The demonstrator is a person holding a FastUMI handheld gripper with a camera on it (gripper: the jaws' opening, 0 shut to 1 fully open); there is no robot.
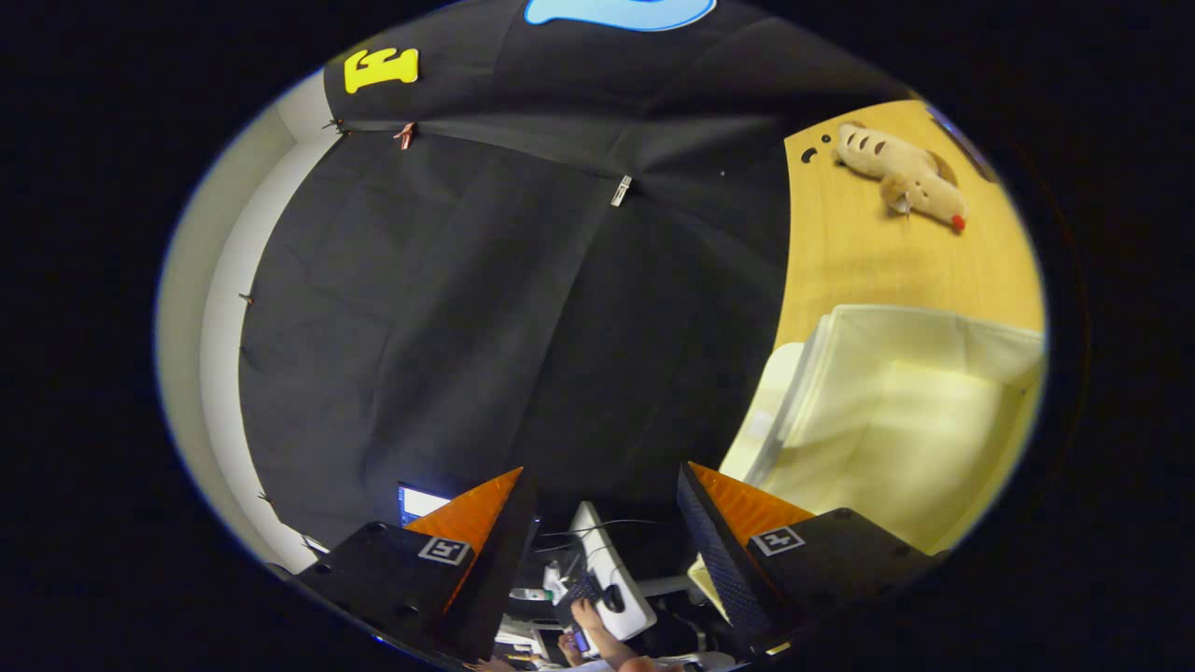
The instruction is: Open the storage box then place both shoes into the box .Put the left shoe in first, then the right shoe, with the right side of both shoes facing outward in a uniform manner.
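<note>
A: Where is the gripper point(602, 523), and what are its 2 fingers point(485, 523) doing?

B: Both fingers rise from the bottom of the frame, spread wide apart with nothing between them. They are released, grasping no object, and they point at the black cloth wall point(467, 308) that takes up the centre and left of the frame.

A: And the storage box point(896, 420)?

B: Lower right of the frame, just beside and beyond the right finger. It is a pale cream fabric box; its opening faces the camera and the pale inside shows. It sits on a wooden table point(850, 252).

A: Anything else on that table?

B: 1 plush toy point(901, 177) in the upper right of the frame, tan with dark stripes and a red tip, well apart from the box.

A: What shows between the fingers at the bottom centre?

B: A white desk point(611, 569) with cables, a lit screen point(420, 504) behind the left finger, and a person's arm point(602, 635) at the very bottom edge. Details there are too small to tell.

A: The shoes?

B: I cannot tell where they are.
</note>
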